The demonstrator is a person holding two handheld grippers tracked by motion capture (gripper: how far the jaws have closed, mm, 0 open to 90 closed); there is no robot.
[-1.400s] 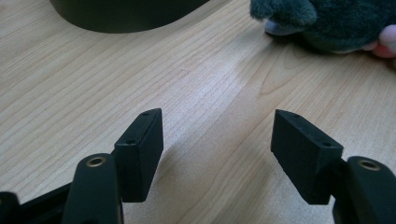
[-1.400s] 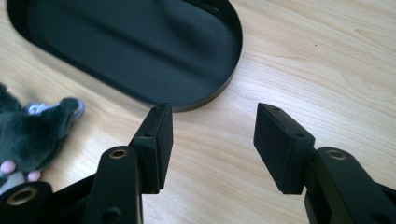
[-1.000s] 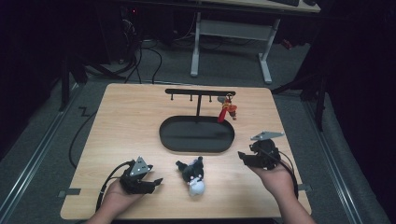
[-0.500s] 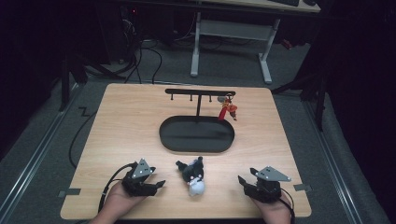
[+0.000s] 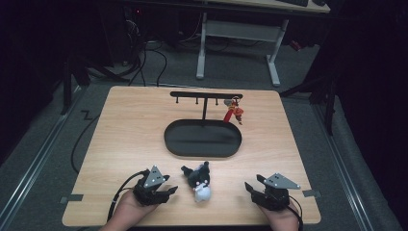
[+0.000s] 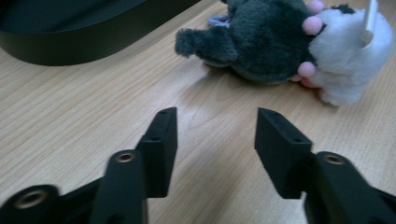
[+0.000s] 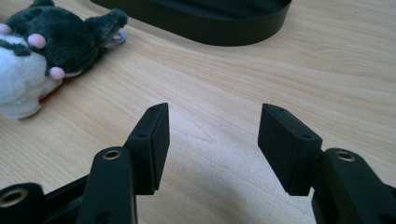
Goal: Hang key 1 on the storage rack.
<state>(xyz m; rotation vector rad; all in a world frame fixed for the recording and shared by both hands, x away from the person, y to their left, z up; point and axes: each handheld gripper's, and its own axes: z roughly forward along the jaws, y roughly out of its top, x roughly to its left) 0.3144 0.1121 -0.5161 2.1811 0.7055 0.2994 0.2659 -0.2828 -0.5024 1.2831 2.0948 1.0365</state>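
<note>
Near the table's front edge, between the two hands, lies the small dark grey and white plush toy (image 5: 198, 182), fluffy, on its side. Left gripper (image 5: 168, 189), jaws apart and empty though just narrowing, points at it; reaching and pinching it seems next. Right gripper (image 5: 251, 186) rests spread, empty.

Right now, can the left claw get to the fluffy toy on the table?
Probably yes. The left claw sits open just beside the fluffy toy, with only bare table between them and nothing blocking the way.
</note>
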